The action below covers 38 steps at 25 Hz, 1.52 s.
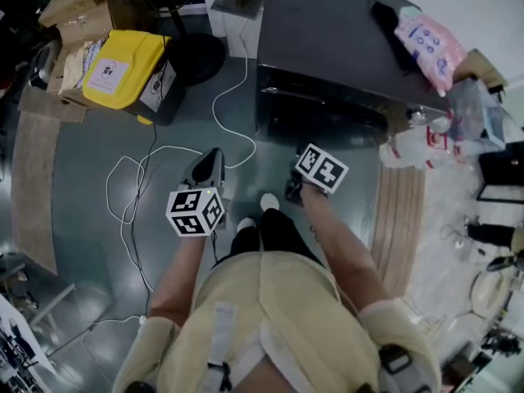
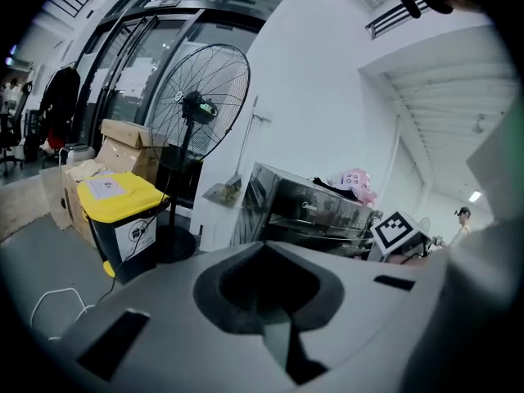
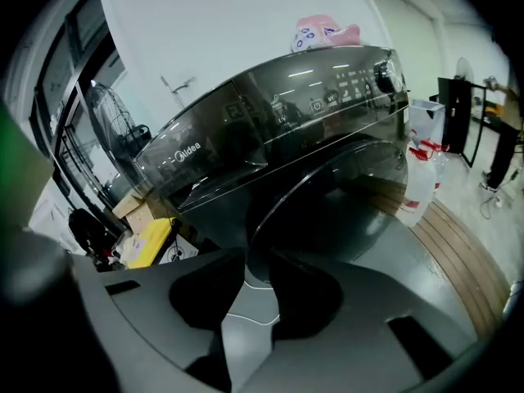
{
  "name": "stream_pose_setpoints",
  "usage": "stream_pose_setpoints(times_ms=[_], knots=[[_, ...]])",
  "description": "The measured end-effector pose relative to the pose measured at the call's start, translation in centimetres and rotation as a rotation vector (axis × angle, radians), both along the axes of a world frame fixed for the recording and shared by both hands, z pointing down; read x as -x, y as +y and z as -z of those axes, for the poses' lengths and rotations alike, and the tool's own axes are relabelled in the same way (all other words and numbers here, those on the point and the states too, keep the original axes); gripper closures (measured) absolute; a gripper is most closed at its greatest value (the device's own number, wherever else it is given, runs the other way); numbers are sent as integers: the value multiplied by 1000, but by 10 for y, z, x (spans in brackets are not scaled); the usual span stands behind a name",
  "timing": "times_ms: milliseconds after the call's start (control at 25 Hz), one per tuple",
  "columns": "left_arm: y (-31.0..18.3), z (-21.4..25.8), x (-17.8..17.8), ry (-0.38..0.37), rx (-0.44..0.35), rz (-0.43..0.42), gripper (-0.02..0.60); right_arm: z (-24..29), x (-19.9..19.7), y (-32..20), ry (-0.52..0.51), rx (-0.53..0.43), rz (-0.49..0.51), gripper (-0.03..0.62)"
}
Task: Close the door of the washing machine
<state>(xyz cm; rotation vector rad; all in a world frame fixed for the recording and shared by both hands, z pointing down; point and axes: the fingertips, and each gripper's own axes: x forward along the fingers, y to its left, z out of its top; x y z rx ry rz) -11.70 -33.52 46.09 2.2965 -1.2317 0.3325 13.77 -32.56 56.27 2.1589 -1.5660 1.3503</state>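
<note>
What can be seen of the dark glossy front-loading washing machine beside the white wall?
The dark glossy front-loading washing machine stands on the grey floor beside the white wall. Its slanted panel bears pale symbols and a round knob; below sits the large round dark door, whether latched I cannot tell. A pink patterned packet and a black cloth lie on top. The right gripper faces the door, jaws apart, not touching.
</note>
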Motion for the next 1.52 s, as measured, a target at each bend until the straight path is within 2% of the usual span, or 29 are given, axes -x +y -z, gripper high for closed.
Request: stream_pose_setpoints(times_ms=[480,800,1120,1520], knots=[[9,7,-14,17,-11,-65,578,39,10,27,38,-58,110,500],[15,13,-25,109,-2,-108,578,62,19,39,95,-129,207,508],[18,11,-32,94,33,-118,578,82,24,50,130,-183,254,571],[18,11,-36,96,63,-115,578,81,12,56,133,-187,259,590]])
